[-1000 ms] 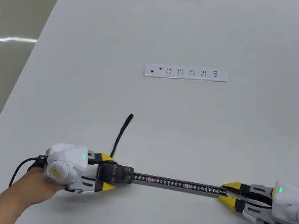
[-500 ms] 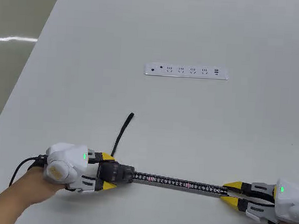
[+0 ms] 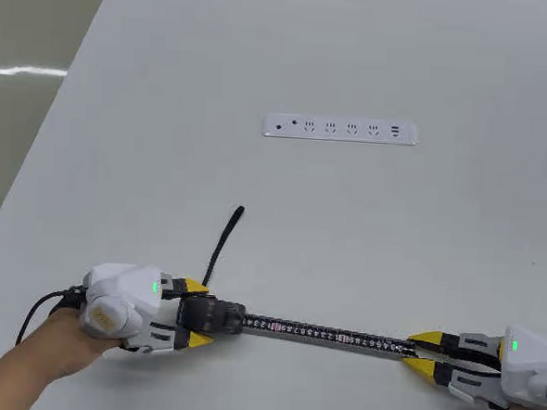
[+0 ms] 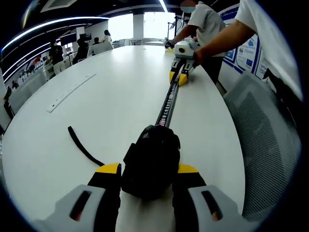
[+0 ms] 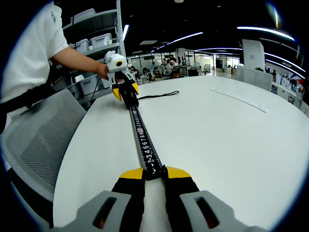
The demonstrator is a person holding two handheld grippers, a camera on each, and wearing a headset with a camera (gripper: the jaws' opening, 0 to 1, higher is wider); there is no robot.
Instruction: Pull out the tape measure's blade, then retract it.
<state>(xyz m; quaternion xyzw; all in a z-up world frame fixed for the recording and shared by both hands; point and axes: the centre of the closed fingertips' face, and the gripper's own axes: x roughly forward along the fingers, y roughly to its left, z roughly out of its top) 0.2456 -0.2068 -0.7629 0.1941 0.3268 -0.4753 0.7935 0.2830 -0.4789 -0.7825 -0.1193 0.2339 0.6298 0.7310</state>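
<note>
Right hand-held gripper (image 3: 416, 352) has crept slightly right over the last second, so the blade (image 3: 326, 336) is out a bit more. It's pinching the blade tip. The left hand-held gripper (image 3: 197, 314) clamps the tape measure case (image 3: 218, 317) on the tabletop (image 3: 346, 228). Pull straight along the blade, keep the case pinned, no twist.

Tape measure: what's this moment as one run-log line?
left tool: shut on tape measure case | right tool: shut on blade | blade: out along table | retract: not yet
</note>
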